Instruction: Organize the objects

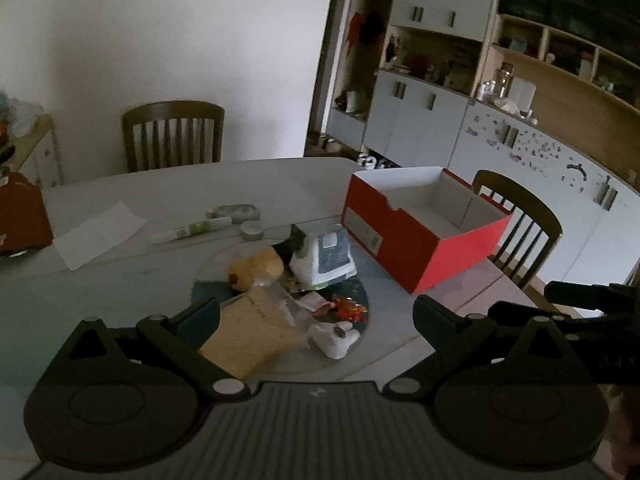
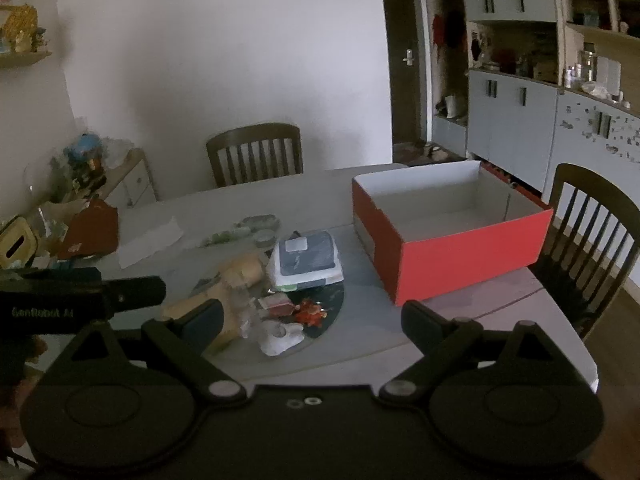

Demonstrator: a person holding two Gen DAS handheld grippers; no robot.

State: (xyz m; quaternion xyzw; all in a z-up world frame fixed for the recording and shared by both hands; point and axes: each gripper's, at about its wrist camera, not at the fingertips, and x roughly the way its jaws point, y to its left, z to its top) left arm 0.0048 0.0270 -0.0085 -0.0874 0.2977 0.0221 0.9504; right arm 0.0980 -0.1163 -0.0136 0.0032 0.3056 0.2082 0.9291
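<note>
The cluttered pile (image 1: 288, 292) is heaped on the worktop (image 1: 120, 280) just beside the red box (image 1: 420, 236). Both the left gripper (image 1: 316, 320) and right gripper (image 2: 312, 320) are spread wide, empty. Neighbouring pieces could be knocked off if one is snatched.

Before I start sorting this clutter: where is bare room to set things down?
Inside the red box, which looks empty, and on the table between the paper sheet and the far chair. The glass turntable is crowded.
</note>
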